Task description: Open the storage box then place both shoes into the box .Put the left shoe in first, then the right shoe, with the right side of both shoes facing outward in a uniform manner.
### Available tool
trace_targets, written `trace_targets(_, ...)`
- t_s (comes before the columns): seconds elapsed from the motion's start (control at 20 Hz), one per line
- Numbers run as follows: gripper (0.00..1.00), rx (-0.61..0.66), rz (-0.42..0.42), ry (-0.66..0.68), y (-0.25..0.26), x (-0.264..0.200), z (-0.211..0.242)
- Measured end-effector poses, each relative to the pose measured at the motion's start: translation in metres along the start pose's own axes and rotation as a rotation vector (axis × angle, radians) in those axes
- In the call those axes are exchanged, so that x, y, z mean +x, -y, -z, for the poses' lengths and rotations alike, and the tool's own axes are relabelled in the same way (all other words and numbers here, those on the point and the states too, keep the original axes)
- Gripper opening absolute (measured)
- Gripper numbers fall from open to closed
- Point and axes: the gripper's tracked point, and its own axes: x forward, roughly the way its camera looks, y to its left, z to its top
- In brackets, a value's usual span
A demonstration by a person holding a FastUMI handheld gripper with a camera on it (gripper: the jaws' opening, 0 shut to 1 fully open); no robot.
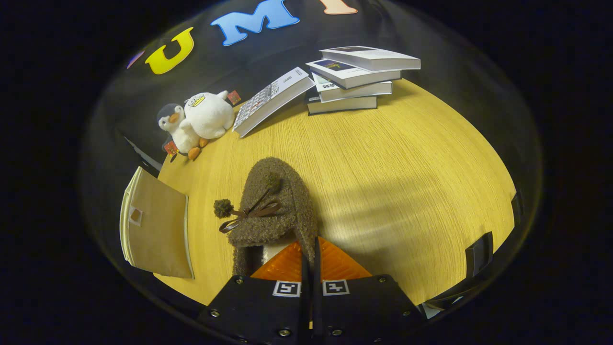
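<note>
- Fingers of the gripper (pixel 310 249) are pressed close together, clamped on the right-hand edge of a shoe's collar, with only a thin strip of the fuzzy fabric pinched between them.
- The shoe (pixel 273 206) is a brown fuzzy slipper with a dark ribbon bow and two small pompoms on top; its toe points away from the fingers, and its heel opening sits just to the left of them, showing a pale lining inside.
- One pompom (pixel 223 208) hangs out past the shoe's left side over the wooden table (pixel 407 158).
- The storage box (pixel 155 230) is to the left of the shoe, at the table's edge, a tan box with a pale rim and a small square tab on its face; whether its lid is open or closed is hard to tell.
- Beyond the shoe, at the far side of the table, two plush penguins (pixel 198 120) lean together.
- To their right, one book (pixel 273 99) leans against a stack of books (pixel 357 79).
</note>
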Motion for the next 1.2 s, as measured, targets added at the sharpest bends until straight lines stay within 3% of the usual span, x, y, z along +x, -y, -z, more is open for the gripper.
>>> trace_targets(0.6,0.02,0.045,-0.105,0.074,-0.103,-0.046,-0.045)
trace_targets(1.2,0.03,0.031,-0.196,0.089,-0.214,-0.070,-0.039)
